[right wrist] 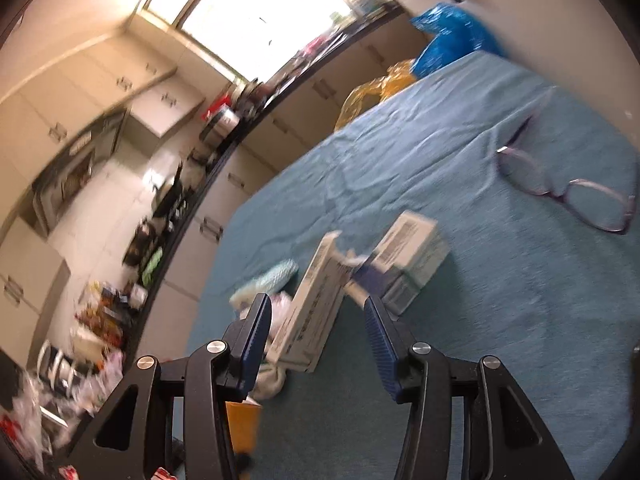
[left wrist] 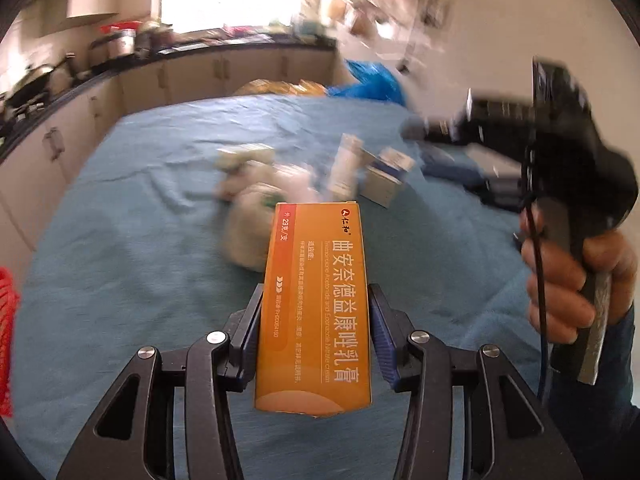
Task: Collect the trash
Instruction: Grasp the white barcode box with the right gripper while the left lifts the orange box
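My left gripper [left wrist: 316,332] is shut on an orange medicine box [left wrist: 316,304], held lengthwise above the blue cloth [left wrist: 140,240]. Beyond it lie crumpled white wrappers [left wrist: 256,216], a white tube-shaped box [left wrist: 346,168] and a small blue-and-white box [left wrist: 388,176], all blurred. A hand holds my right gripper [left wrist: 416,132] at the right of the left wrist view. In the right wrist view my right gripper [right wrist: 318,340] stands open over the cloth, nothing between its pads. Ahead of it lie a long white box [right wrist: 316,300], a white carton [right wrist: 412,256] and crumpled wrappers [right wrist: 272,280]. The orange box's corner [right wrist: 242,424] shows at the bottom.
Purple-framed glasses [right wrist: 580,196] lie on the cloth [right wrist: 520,320] at the right. A blue plastic bag [right wrist: 448,36] and a yellow bag [right wrist: 380,92] sit at the table's far edge. Cluttered kitchen counters [right wrist: 168,208] and cabinets run along the left. Something red [left wrist: 6,320] shows at the left edge.
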Available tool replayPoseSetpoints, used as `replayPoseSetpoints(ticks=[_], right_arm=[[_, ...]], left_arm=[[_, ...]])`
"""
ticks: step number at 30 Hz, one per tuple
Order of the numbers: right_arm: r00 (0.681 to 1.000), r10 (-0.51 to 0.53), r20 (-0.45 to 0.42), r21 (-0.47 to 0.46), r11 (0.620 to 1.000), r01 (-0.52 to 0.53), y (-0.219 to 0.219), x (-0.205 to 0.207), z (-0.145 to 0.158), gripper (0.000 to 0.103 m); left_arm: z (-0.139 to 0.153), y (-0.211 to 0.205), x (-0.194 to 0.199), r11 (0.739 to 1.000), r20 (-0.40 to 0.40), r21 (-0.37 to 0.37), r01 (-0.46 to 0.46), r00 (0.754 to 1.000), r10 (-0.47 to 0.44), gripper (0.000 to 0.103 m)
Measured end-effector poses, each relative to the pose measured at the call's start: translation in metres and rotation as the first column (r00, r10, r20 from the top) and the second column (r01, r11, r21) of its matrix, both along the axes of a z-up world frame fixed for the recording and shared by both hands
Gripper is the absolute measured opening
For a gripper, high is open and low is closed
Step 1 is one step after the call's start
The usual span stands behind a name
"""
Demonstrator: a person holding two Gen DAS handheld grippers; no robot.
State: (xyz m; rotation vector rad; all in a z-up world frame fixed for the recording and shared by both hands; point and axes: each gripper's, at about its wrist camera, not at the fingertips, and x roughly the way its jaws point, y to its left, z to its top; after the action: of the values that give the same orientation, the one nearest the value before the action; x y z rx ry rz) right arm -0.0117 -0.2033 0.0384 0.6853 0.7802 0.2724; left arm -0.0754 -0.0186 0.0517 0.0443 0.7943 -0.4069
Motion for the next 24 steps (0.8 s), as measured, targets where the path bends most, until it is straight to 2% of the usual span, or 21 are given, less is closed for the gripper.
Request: replayPoseSetpoints(ticks=[4, 6, 9, 11, 12, 15, 16, 17, 18, 24], right_arm=[[0.998, 0.031, -0.052, -0.013, 0.999, -0.032, 0.021, 0.013, -0.002, 0.054], [0.996, 0.024, -0.085, -0.046, 0.999, -0.028, 0.031, 0.021, -0.002, 0.057], [0.992, 0.008, -0.127, -0.136, 0.99, -0.026, 0.046, 0.037, -0.005, 0.058], [0.989, 0.008, -0.147, -0.149, 0.988, -0.03, 0.051, 0.043, -0.011, 0.056], [0.987, 0.009, -0.162, -0.173, 0.984, -0.037, 0.054, 0.046, -0.017, 0.048], [0.991, 0.032, -0.128, -0.17, 0.984, -0.054, 0.053, 0.042, -0.017, 0.027], [0.993, 0.02, -0.118, -0.203, 0.978, -0.044, 0.053, 0.039, -0.014, 0.025], [0.995, 0.015, -0.095, -0.22, 0.975, -0.036, 0.053, 0.036, -0.013, 0.018], [0.998, 0.019, -0.067, -0.235, 0.971, -0.035, 0.052, 0.033, -0.011, 0.015], [0.999, 0.033, 0.009, -0.218, 0.976, -0.03, 0.049, 0.02, -0.003, 0.014]], left_arm=[[0.009, 0.044, 0.008, 0.99, 0.06, -0.026, -0.136, 0.989, 0.138, 0.046], [0.009, 0.061, 0.017, 0.979, 0.072, -0.043, -0.197, 0.977, 0.2, 0.046], [0.008, 0.076, 0.026, 0.961, 0.089, -0.052, -0.271, 0.957, 0.275, 0.046], [0.006, 0.081, 0.031, 0.951, 0.097, -0.056, -0.303, 0.947, 0.307, 0.046], [0.005, 0.08, 0.034, 0.949, 0.099, -0.049, -0.31, 0.944, 0.314, 0.046], [0.003, 0.082, 0.036, 0.947, 0.1, -0.046, -0.319, 0.941, 0.322, 0.046], [0.001, 0.081, 0.036, 0.947, 0.101, -0.04, -0.318, 0.942, 0.32, 0.046], [-0.002, 0.08, 0.036, 0.948, 0.1, -0.036, -0.315, 0.943, 0.317, 0.046], [-0.003, 0.08, 0.037, 0.949, 0.1, -0.03, -0.313, 0.944, 0.315, 0.046], [-0.006, 0.074, 0.036, 0.953, 0.108, -0.03, -0.303, 0.947, 0.304, 0.046]])
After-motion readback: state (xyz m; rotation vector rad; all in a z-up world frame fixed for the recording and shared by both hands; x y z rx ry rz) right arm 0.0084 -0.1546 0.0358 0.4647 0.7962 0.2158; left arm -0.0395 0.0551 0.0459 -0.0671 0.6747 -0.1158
